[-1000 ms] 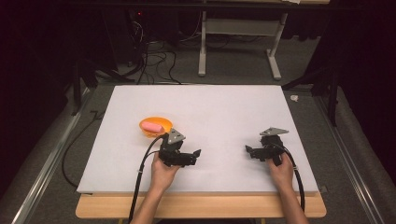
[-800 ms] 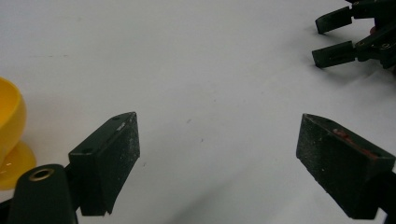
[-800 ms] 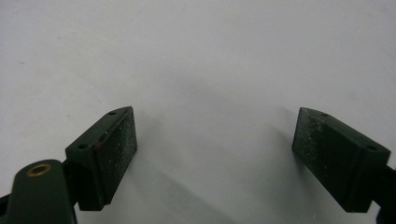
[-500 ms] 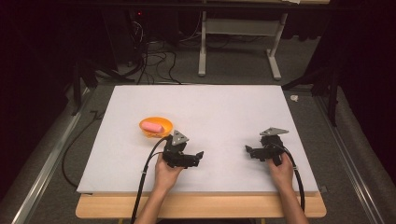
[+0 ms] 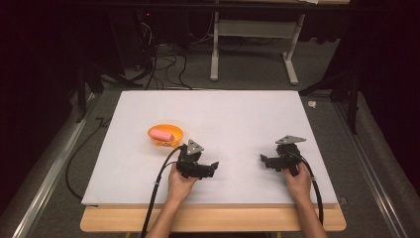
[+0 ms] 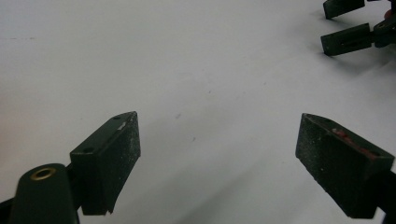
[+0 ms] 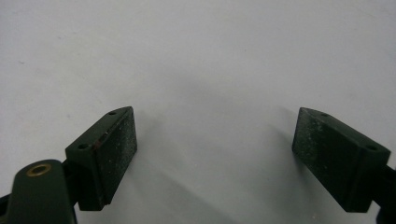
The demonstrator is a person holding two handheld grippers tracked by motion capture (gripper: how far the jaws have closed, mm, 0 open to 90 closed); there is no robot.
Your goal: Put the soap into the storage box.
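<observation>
- Just behind and to the left of the left gripper (image 5: 214, 166): shallow orange plastic bowl (image 5: 165, 136) with a pink oblong block (image 5: 162, 134) lying inside; bowl near the gripper's grey plate, not touching.
- Left gripper low over the white tabletop board (image 5: 233, 119), jaws pointing toward the right gripper (image 5: 262, 159); jaws apart in its own view (image 6: 219, 149), nothing between the pads, bare board beyond.
- Right gripper's two black jaws visible far off at the top right of the left gripper view (image 6: 343, 23).
- Right gripper: jaws wide apart (image 7: 215, 149), holding nothing, white board under them.
- Both grippers well apart from each other, each in one hand, cables trailing back off the near edge.
</observation>
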